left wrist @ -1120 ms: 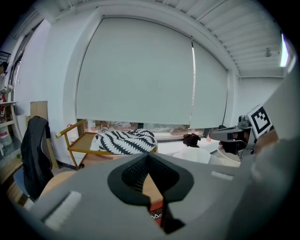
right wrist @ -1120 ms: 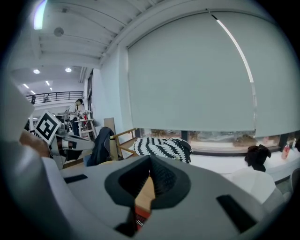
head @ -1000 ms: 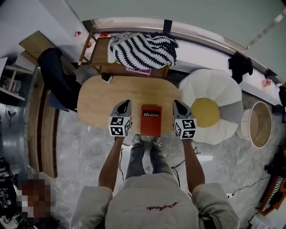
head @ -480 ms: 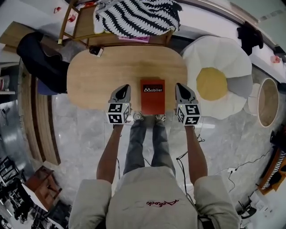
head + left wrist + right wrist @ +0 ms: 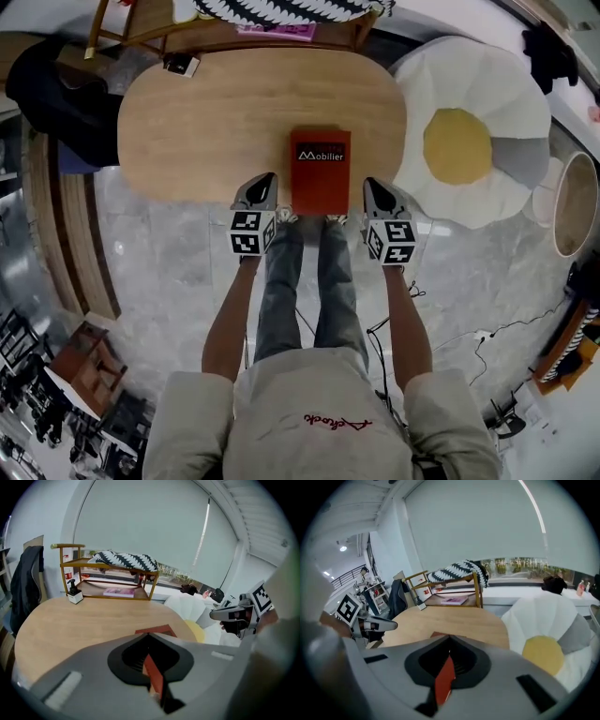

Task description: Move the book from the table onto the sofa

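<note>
Left gripper (image 5: 263, 184) and right gripper (image 5: 373, 187), closed and empty, flank book (image 5: 320, 172) at 9 and 3 o'clock, apparently to pinch it.

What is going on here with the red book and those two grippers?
A person stands at the near edge of an oval wooden table, with a gripper in each hand. The red book lies flat on the table by that edge, untouched. The left gripper and right gripper flank the book's near end, both with jaws shut and holding nothing. The white egg-shaped sofa is just right of the table with no book on it, so the move has not begun.
</note>
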A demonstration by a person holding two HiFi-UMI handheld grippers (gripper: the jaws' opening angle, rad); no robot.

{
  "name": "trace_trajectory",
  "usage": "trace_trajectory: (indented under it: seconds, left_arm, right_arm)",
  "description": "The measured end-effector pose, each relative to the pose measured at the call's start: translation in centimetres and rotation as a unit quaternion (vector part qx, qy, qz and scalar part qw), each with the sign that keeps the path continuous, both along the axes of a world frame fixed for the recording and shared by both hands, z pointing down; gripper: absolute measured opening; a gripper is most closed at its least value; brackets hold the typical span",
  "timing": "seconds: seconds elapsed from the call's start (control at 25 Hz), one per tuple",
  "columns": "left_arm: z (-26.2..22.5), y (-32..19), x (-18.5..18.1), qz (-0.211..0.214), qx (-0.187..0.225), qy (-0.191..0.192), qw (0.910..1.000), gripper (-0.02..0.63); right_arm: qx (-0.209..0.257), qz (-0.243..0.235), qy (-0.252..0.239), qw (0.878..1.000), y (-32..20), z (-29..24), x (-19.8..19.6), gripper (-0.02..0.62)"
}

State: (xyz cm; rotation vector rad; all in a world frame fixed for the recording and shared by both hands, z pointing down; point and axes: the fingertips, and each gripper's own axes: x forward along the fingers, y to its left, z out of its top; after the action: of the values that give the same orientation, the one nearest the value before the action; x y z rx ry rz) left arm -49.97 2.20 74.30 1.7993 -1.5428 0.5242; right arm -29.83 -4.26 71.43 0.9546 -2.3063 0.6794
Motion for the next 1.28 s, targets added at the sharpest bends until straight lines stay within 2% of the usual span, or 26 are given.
trace_trajectory:
  seconds: [0.36,0.56,0.68,0.76,0.8,0.84,0.92,0.96,1.04,1.28]
  left_arm:
    - [5.8,3.6,0.8,-0.019,-0.044,0.018,0.9987,0.009]
    - [8.1,4.4,1.1,-0.022,-0.063,0.025,0.9974,0.009]
    - [9.7,4.4,1.8,-0.019,-0.078,0.047,0.9957,0.014]
    - [10.7,4.1,2.2,-0.019,-0.087,0.061,0.9941,0.045]
    - [11.2,3.9,2.4,-0.018,-0.091,0.068,0.9934,0.079]
    - [11.6,3.7,2.7,-0.016,-0.095,0.076,0.9925,0.113]
    - [12.6,3.2,3.3,-0.015,-0.102,0.095,0.9901,0.179]
    - [13.1,3.0,3.6,-0.016,-0.106,0.104,0.9888,0.214]
    - [13.9,2.7,4.2,-0.016,-0.115,0.117,0.9864,0.241]
    - [15.8,2.2,5.6,-0.004,-0.131,0.131,0.9827,0.261]
  right_arm:
    - [-0.057,-0.017,0.006,0.998,4.7,6.1,0.3,0.011]
    - [-0.080,-0.001,0.007,0.997,5.7,8.3,0.7,0.011]
    - [-0.095,0.004,0.003,0.995,5.7,9.6,0.6,0.011]
    - [-0.107,0.004,-0.007,0.994,5.5,10.5,0.1,0.018]
    - [-0.114,0.004,-0.013,0.993,5.3,11.0,-0.2,0.082]
    - [-0.121,0.004,-0.018,0.992,5.2,11.5,-0.5,0.172]
    - [-0.137,0.001,-0.022,0.990,5.0,12.9,-1.1,0.216]
    - [-0.144,-0.002,-0.020,0.989,5.0,13.6,-1.3,0.227]
    - [-0.158,-0.007,-0.016,0.987,4.9,15.0,-1.8,0.236]
    - [-0.183,-0.006,-0.012,0.983,4.0,17.7,-3.0,0.244]
